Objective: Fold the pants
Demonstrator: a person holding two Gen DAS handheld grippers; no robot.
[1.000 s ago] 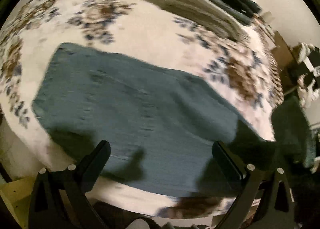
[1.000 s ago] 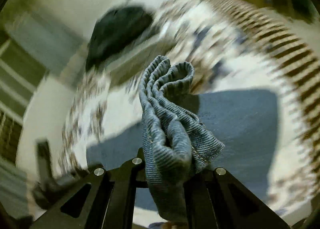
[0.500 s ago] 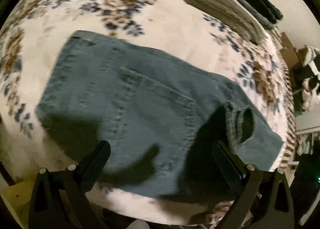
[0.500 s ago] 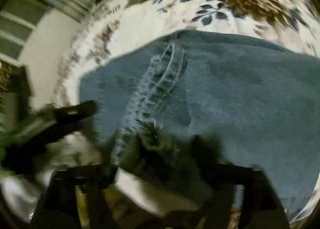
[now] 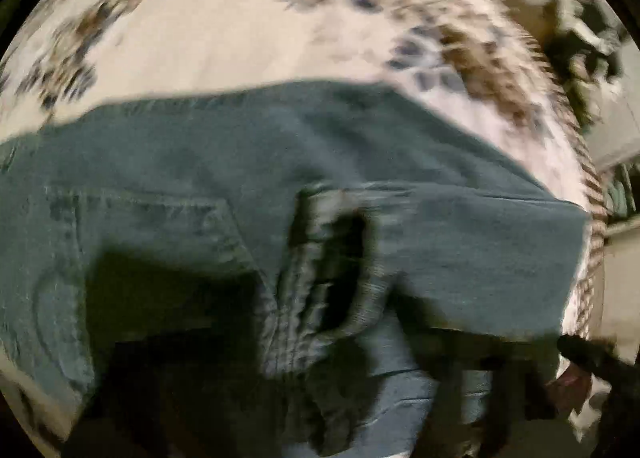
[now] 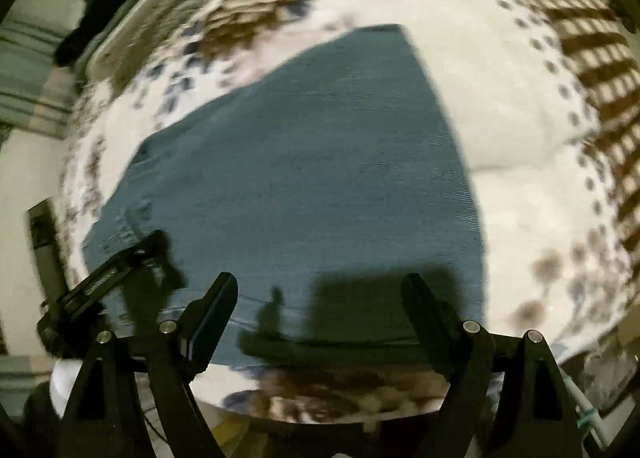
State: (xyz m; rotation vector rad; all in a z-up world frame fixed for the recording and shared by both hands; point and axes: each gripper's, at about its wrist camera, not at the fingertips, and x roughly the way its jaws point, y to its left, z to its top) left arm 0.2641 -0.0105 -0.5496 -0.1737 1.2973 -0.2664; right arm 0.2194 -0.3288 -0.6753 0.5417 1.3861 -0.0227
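Two handheld grippers hang over one pair of blue denim pants (image 6: 304, 178) folded flat on a bed covered by a floral bedspread (image 6: 532, 162). The left gripper (image 6: 108, 282) reaches in low from the left edge of the right wrist view; its own camera is badly blurred, with dark shapes over bunched denim, so I cannot tell how its jaws stand. The right gripper (image 6: 320, 314) hovers above the near edge of the pants, tilted downward, jaws spread wide and holding nothing.
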